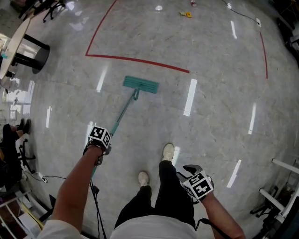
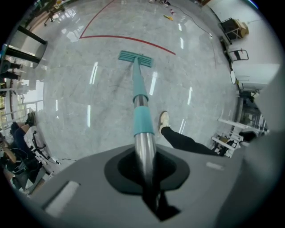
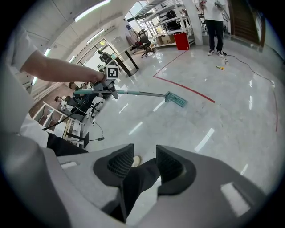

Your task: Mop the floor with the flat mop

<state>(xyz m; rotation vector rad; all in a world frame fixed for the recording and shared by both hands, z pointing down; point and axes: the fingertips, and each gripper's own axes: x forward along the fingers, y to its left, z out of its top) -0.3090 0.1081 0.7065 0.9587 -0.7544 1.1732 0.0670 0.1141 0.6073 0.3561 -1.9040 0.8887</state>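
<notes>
- Your right gripper (image 3: 140,158): you hold it low beside your right thigh. Its jaws stand apart with nothing clamped; only your dark trouser leg (image 3: 138,176) shows beyond the gap.
- Your left gripper (image 2: 145,174): its jaws are closed on the metal upper part of the flat mop's handle (image 2: 143,149), out in front of you on the left.
- Your shoes (image 1: 168,151): pale, both planted on the grey marble floor (image 1: 219,112), the right one further forward.
- Flat mop (image 1: 122,114): its teal shaft slants forward and right from your left gripper. The teal mop head (image 1: 140,84) lies flat on the floor, just on the near side of the red tape line (image 1: 140,60).
- Round table (image 1: 18,37): on a black pedestal, at the floor's far left edge.
- Small yellow item (image 1: 186,14): near the floor's far edge, too small to identify.
</notes>
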